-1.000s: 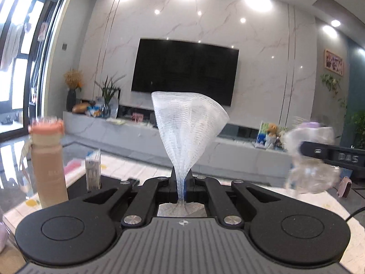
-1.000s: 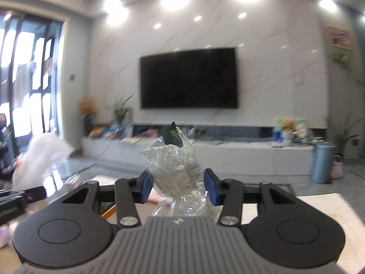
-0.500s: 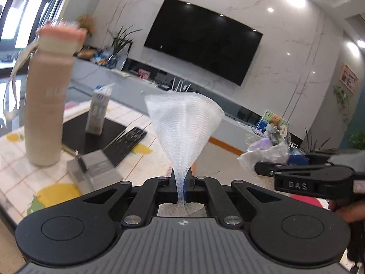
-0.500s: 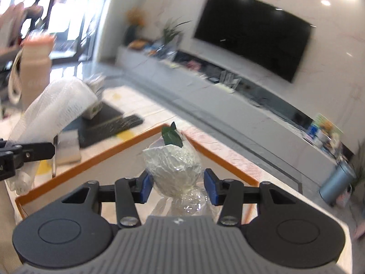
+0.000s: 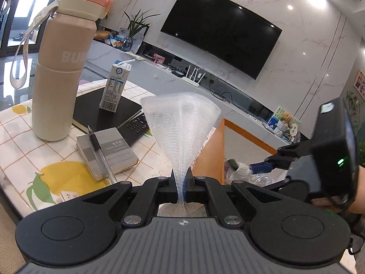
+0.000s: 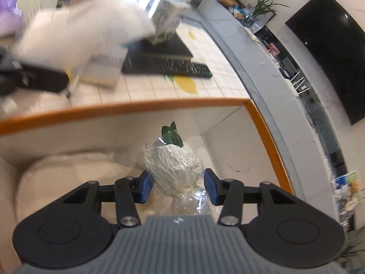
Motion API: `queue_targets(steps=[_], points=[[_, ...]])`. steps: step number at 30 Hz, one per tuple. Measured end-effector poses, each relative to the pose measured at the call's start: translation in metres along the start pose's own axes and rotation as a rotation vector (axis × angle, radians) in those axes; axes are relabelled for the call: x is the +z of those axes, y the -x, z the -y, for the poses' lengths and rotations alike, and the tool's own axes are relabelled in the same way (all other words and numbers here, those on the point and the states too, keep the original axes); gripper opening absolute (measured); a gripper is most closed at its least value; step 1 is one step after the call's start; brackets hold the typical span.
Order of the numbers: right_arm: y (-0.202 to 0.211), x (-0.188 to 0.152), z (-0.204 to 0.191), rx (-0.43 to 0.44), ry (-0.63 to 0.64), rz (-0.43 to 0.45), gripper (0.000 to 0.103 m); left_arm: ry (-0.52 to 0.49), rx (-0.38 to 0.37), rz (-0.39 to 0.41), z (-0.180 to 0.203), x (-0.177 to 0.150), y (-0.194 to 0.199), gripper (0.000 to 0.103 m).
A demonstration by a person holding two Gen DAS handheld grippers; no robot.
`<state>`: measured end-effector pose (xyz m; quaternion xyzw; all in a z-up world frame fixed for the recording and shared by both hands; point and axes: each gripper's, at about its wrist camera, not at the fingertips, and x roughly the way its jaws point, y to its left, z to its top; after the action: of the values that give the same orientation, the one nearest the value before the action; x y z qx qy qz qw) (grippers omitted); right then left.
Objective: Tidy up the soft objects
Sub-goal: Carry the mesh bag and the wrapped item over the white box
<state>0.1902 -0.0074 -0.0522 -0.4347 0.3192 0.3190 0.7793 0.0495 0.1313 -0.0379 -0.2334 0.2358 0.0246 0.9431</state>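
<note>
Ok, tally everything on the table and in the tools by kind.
Soft items: 2 (foam net, plastic-wrapped bundle)
Drink containers: 2 (bottle, carton)
Books: 2 (grey book, black notebook)
Pen: 1
Remote: 1
Total: 8

Foam net (image 5: 180,134) white, ribbed mesh; wrapped bundle (image 6: 174,166) crinkly glossy film; bottle (image 5: 60,73) matt beige.

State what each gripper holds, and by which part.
Left gripper: white foam net, pinched at its narrow end. Right gripper: plastic-wrapped bundle, gripped across its middle.
</note>
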Motion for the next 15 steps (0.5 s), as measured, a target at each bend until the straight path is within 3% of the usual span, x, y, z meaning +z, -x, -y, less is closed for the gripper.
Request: queue_targets(steps=[4,7,11,15], points=[[-0.001,0.001,-0.011,0.038,0.009,0.022,0.049,-0.005,0.008,-0.002,0.0,0.001,-0.001,0.003],[-0.001,0.003,-0.015,0.032,-0.002,0.029,0.059,-0.014,0.018,-0.005,-0.002,0.003,-0.003,0.003],[0.007,0.007,-0.014,0.044,-0.043,0.065,0.084,-0.034,0.034,0.004,-0.002,0.006,-0.002,0.003],[0.025,0.008,-0.016,0.02,-0.033,0.09,0.085,-0.01,0.024,0.031,-0.014,0.008,0.003,0.003]])
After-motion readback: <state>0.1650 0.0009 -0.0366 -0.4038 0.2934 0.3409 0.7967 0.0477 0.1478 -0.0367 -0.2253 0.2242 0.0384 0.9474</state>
